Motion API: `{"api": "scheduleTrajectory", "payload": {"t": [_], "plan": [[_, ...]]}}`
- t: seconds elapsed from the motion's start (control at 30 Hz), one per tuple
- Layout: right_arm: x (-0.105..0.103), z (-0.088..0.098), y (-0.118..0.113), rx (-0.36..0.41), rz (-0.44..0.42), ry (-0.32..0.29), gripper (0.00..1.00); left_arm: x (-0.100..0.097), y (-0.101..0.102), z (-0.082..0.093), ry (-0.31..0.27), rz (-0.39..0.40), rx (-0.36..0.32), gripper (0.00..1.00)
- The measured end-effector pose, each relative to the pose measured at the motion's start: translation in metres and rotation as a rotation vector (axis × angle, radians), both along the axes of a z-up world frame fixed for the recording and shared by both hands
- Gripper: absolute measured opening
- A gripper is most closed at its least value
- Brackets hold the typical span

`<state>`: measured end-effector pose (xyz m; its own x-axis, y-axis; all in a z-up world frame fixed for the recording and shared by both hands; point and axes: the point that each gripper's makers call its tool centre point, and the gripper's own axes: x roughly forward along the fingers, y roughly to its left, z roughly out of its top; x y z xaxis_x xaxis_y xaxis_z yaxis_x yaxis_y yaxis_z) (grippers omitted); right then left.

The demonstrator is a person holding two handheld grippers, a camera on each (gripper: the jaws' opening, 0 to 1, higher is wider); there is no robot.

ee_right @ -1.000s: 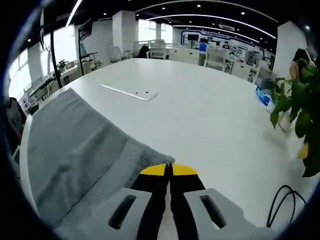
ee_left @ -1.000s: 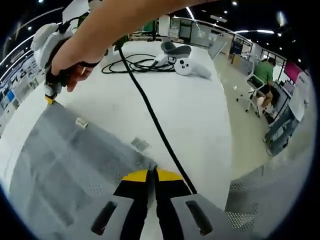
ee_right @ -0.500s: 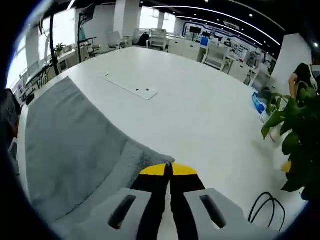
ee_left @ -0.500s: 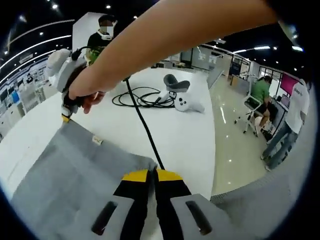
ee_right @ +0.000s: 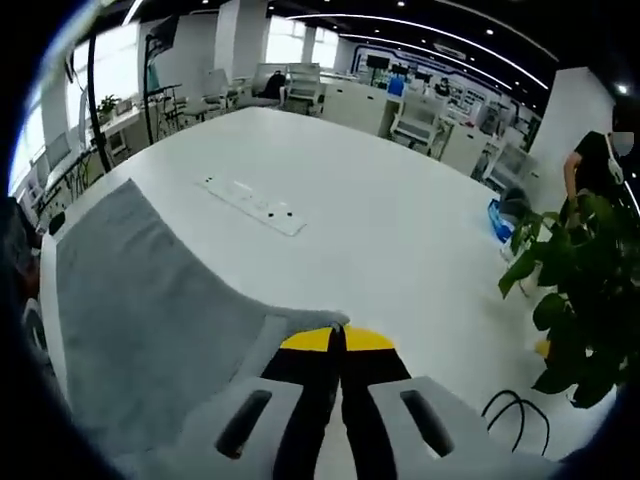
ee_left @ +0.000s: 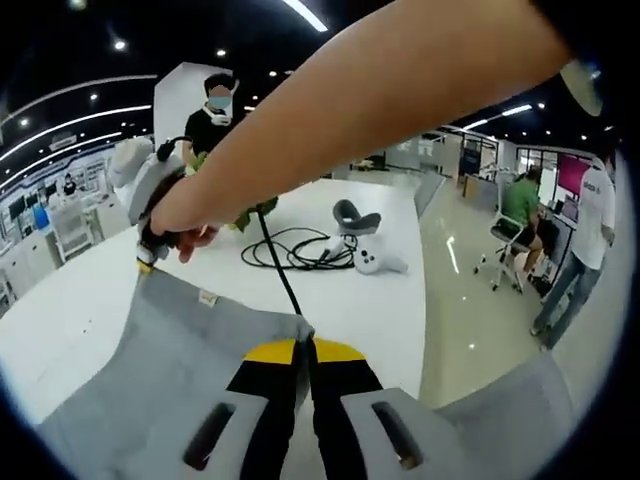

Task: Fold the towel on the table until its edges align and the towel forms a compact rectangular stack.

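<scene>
Left gripper [ee_left: 303, 345] clenched on grey towel [ee_left: 170, 350] corner; right gripper [ee_right: 336, 335] clenched on another corner. Towel lifted off white table [ee_right: 380, 220], far part draping over table edge. Black cable [ee_left: 290, 250] and white controller [ee_left: 372, 258] near table's far edge; green plant [ee_right: 575, 290] beside table.

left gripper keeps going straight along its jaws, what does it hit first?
Probably the black cable just beyond the left gripper, which is shut on the grey towel corner. Depth is unclear; it may pass above the white table.

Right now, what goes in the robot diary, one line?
step: fold | left claw: shut on towel corner | right claw: shut on towel corner | towel: lifted
</scene>
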<state>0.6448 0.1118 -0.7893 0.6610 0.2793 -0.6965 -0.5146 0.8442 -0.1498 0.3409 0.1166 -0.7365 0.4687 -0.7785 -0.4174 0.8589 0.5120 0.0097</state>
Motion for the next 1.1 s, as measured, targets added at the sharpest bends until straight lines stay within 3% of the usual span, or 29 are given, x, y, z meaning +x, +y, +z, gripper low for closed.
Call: {"api": "scheduleTrajectory", "payload": {"t": [0.27,0.4,0.8,0.97,1.1], "plan": [[0.002,0.036,0.022,0.002,-0.005,-0.017,0.00,-0.004,0.027,0.030,-0.018,0.027,-0.079,0.04],[-0.002,0.055,0.027,-0.015,-0.003,-0.033,0.00,-0.008,0.030,0.043,-0.039,0.019,-0.091,0.04],[-0.010,0.078,-0.001,-0.049,-0.035,-0.038,0.00,-0.010,0.004,0.077,-0.083,-0.013,-0.153,0.04],[-0.014,0.084,-0.012,-0.134,0.003,-0.053,0.00,-0.009,-0.006,0.085,-0.071,-0.014,-0.196,0.04],[-0.011,0.092,-0.013,-0.143,0.009,-0.059,0.00,-0.008,-0.012,0.095,-0.076,-0.013,-0.219,0.04]]}}
